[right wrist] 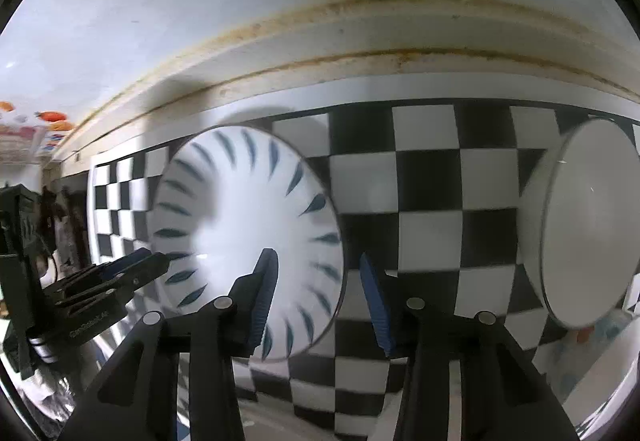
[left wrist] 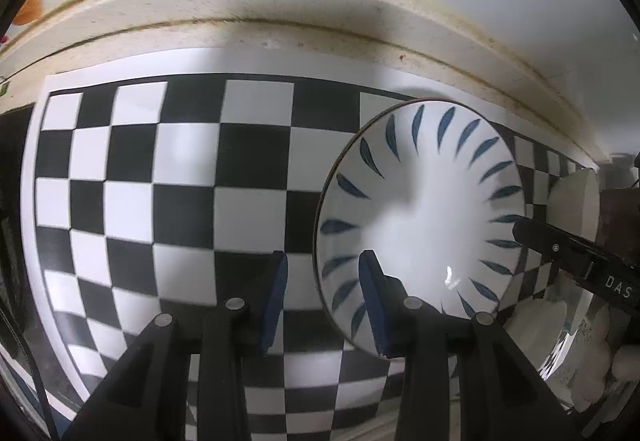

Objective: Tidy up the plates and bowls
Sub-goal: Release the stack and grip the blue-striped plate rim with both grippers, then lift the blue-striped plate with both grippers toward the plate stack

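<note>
A white bowl (left wrist: pixel 432 209) with blue leaf strokes sits on a black-and-white checkered mat (left wrist: pixel 180 169). My left gripper (left wrist: pixel 323 255) straddles the bowl's left rim, one blue pad inside and one outside. A gap shows on each side, so it is open. In the right wrist view the same bowl (right wrist: pixel 240 209) is at centre left. My right gripper (right wrist: pixel 316 255) straddles its right rim in the same way, open and not pressing. The left gripper (right wrist: pixel 156 261) shows at the bowl's far edge. A plain white plate (right wrist: pixel 592 225) stands tilted at the right.
A stained cream ledge (left wrist: pixel 280 13) and pale wall run along the back of the checkered mat (right wrist: pixel 428 181). White items in a clear container (left wrist: pixel 580 361) lie at the lower right of the left wrist view. Dark clutter (right wrist: pixel 24 241) stands at the mat's left end.
</note>
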Demonstrator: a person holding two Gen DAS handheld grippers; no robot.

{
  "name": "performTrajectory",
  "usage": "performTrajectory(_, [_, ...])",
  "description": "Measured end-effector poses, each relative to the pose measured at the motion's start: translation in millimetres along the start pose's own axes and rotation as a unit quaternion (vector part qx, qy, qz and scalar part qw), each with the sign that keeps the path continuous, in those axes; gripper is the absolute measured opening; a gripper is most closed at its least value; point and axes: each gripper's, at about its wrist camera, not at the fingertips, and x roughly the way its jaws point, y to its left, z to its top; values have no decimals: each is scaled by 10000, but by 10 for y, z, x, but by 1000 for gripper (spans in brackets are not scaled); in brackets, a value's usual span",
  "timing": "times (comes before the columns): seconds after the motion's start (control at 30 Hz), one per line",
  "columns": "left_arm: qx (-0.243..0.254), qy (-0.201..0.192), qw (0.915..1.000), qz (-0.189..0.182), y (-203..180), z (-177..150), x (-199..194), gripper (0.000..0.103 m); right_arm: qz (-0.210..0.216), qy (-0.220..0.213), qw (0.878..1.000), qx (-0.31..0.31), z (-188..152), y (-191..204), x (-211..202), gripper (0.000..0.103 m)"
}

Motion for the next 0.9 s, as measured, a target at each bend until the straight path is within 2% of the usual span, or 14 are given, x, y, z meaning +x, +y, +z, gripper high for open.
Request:
performTrajectory(0.23, [208, 124, 9997, 48, -90, 101, 171, 34, 172, 137, 9995, 211, 124, -106, 154, 34])
performTrajectory(0.3, [267, 146, 9995, -9, -110, 106, 214, 26, 170, 189, 9994, 214, 135, -96, 197, 28])
performTrajectory(0.4, [276, 83, 9996, 5, -130, 90, 228, 25, 176, 321, 9991, 213, 137, -116, 288, 22])
performTrajectory(0.5, [251, -44, 9997, -3, -125, 66, 219, 22, 303, 233, 9987, 339, 113, -154, 276, 19])
performTrajectory(0.9, [294, -294, 9991, 23, -199, -168, 44, 21, 307, 271, 9991, 90, -113, -80, 172, 16])
